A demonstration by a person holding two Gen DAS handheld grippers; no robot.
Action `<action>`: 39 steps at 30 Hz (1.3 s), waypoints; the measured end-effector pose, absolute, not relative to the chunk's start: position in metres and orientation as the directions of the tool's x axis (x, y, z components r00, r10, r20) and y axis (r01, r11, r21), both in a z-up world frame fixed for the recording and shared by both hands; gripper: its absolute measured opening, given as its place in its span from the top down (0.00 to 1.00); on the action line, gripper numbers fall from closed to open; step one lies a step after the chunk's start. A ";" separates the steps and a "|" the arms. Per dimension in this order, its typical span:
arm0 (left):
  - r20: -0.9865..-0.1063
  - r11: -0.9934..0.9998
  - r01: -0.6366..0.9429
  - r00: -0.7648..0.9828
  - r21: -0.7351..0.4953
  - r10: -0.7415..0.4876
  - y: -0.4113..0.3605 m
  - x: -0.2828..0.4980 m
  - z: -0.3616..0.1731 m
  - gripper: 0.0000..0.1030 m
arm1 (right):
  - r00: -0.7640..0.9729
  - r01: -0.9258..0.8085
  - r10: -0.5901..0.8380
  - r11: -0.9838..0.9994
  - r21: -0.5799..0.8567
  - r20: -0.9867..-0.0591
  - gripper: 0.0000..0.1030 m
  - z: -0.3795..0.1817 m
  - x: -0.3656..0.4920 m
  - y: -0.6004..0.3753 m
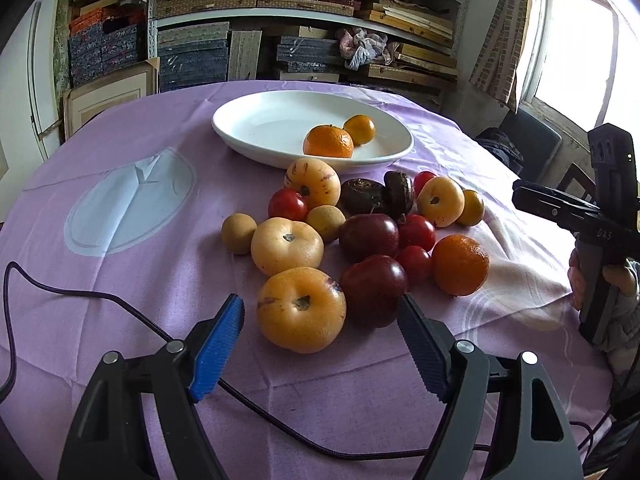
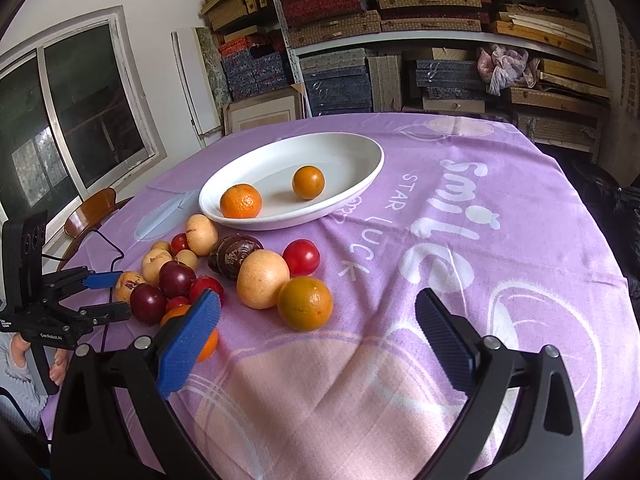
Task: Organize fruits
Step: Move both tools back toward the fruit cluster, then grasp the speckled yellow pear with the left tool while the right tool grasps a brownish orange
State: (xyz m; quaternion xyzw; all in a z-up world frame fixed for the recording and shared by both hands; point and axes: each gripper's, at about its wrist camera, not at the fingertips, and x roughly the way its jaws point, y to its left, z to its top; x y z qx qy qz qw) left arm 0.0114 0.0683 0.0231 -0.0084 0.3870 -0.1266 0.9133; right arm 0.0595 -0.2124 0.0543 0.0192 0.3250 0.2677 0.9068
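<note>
A white oval plate at the back of the purple-clothed table holds two oranges. In front of it lies a cluster of fruit: yellow melons, dark plums, small red tomatoes and oranges. My left gripper is open, low over the cloth. The nearest yellow melon and a dark plum lie between its blue pads, untouched. My right gripper is open and holds nothing. An orange lies just ahead of it, and another orange is half hidden behind its left finger.
A dark cable runs over the cloth at the near left. A hand holds the right gripper at the table's right edge. Shelves of stacked boxes stand behind the table; a wooden chair stands beside the window.
</note>
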 end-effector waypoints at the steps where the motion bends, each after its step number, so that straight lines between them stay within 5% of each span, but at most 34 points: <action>1: -0.704 0.967 0.228 0.669 -0.112 -0.240 0.068 0.011 0.023 0.25 | 0.640 -0.481 0.494 0.855 0.195 -0.588 0.09 0.054 0.059 -0.209; 5: -0.705 0.966 0.234 0.666 -0.112 -0.243 0.066 0.011 0.022 0.26 | 0.621 -0.511 0.461 0.851 0.117 -0.634 0.36 0.050 0.058 -0.195; 11: -0.709 0.964 0.243 0.660 -0.111 -0.248 0.063 0.011 0.021 0.27 | 0.626 -0.547 0.344 0.834 -0.079 -0.700 0.50 0.040 0.068 -0.172; 21: -0.709 0.961 0.241 0.653 -0.137 -0.265 0.066 0.009 0.020 0.31 | 0.584 -0.579 0.355 0.812 -0.068 -0.730 0.53 0.031 0.087 -0.163; 24: -0.710 0.959 0.244 0.650 -0.144 -0.272 0.067 0.008 0.019 0.33 | 0.562 -0.592 0.360 0.804 -0.058 -0.745 0.63 0.029 0.090 -0.160; 28: -0.719 0.963 0.223 0.643 -0.154 -0.264 0.071 0.011 0.018 0.57 | 0.559 -0.592 0.361 0.804 -0.055 -0.747 0.64 0.029 0.092 -0.158; 39: -0.710 0.957 0.226 0.643 -0.182 -0.287 0.074 0.012 0.019 0.57 | 0.553 -0.580 0.387 0.814 -0.007 -0.738 0.64 0.029 0.095 -0.169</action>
